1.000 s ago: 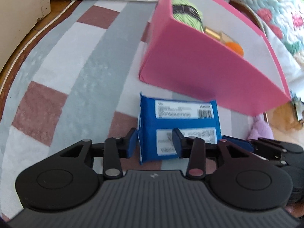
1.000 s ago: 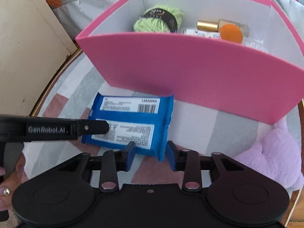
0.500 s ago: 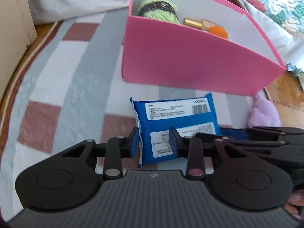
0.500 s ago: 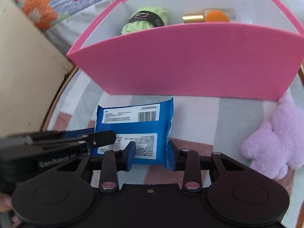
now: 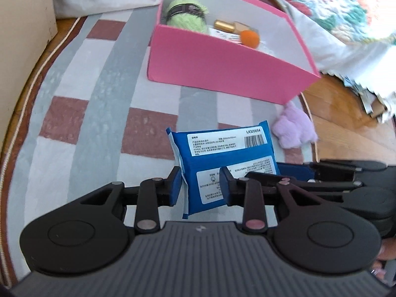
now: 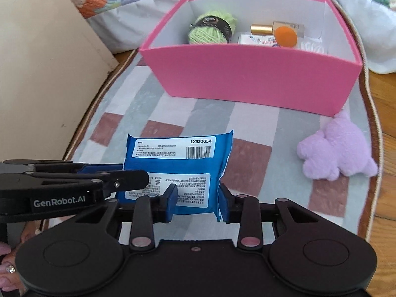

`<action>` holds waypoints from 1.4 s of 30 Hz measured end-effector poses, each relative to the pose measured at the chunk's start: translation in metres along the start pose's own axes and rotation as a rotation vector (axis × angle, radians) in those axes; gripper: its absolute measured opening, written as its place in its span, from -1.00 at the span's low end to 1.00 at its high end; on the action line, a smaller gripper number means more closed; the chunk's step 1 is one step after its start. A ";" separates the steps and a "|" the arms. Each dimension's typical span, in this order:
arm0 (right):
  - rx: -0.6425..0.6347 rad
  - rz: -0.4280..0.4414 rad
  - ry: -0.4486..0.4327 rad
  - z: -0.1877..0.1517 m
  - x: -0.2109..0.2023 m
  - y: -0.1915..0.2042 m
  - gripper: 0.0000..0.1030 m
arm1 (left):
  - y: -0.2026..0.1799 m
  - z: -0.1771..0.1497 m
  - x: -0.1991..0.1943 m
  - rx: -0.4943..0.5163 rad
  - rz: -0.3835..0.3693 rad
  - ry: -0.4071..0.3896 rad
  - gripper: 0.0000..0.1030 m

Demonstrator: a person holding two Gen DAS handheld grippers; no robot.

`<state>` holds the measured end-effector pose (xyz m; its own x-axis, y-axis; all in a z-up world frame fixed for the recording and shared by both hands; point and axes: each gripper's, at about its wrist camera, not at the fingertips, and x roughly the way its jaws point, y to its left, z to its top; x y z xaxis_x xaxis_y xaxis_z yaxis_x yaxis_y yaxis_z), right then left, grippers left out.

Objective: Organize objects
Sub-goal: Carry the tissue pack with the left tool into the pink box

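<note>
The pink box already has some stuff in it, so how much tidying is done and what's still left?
Done: the green yarn ball, gold-capped bottle and orange ball lie inside the pink cardboard box. In hand: the left gripper and right gripper both clamp the blue wipes packet, lifted off the striped rug. Left: dropping it in, then the purple plush toy on the rug.

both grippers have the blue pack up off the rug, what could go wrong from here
1. The blue wipes pack is soft, and each gripper pinches only a near corner, so it may sag or slip out.
2. The pink box already holds a yarn ball, a bottle and an orange ball; the pack may land on them.
</note>
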<state>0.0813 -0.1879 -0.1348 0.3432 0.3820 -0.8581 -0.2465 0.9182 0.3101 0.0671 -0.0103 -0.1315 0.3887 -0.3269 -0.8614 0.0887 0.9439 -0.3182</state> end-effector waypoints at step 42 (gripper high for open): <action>-0.235 -0.004 -0.182 0.092 -0.138 0.047 -0.06 | -0.061 0.104 -0.146 0.193 -0.005 -0.226 -0.29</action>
<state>0.1059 -0.1875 0.0356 0.4963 0.4105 -0.7650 -0.4409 0.8782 0.1852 0.1006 -0.0157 0.0546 0.5800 -0.3334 -0.7433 0.2560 0.9408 -0.2223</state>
